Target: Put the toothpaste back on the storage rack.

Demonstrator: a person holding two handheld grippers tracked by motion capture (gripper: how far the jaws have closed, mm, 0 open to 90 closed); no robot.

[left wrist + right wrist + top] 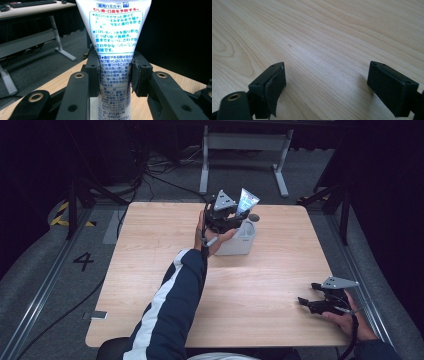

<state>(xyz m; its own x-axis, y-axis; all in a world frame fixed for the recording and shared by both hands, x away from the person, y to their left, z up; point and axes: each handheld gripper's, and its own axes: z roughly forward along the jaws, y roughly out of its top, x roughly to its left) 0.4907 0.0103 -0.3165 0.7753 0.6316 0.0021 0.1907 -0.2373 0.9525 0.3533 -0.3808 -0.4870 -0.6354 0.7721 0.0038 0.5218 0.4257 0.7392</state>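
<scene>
High view: the left claw [231,217], at upper centre of the frame, is closed on a toothpaste tube [246,200] directly above a white container [243,239] that stands on the far half of the worktop [260,285]; the right claw [314,303] rests at lower right, well apart from both. The step in hand appears to be either lowering the tube into the container or lifting it out; the pictures do not settle which. Either way it is done well by keeping the tube upright, moving it straight along the container's axis so that its lower end clears the rim, and holding the grip firm but not so tight that the soft body is squeezed. Left gripper view: the tube [113,50] stands between the two pads [93,72], pinched at its narrower middle, with the flat crimped end uppermost and broadening toward the top of the frame. Its body is white and glossy, printed with a red headline and dense blue Japanese text inside a blue outlined panel; its lower end runs out of the frame at bottom centre. Right gripper view: the jaws of the right claw [325,85] stand wide apart over bare wood grain, holding nothing.
</scene>
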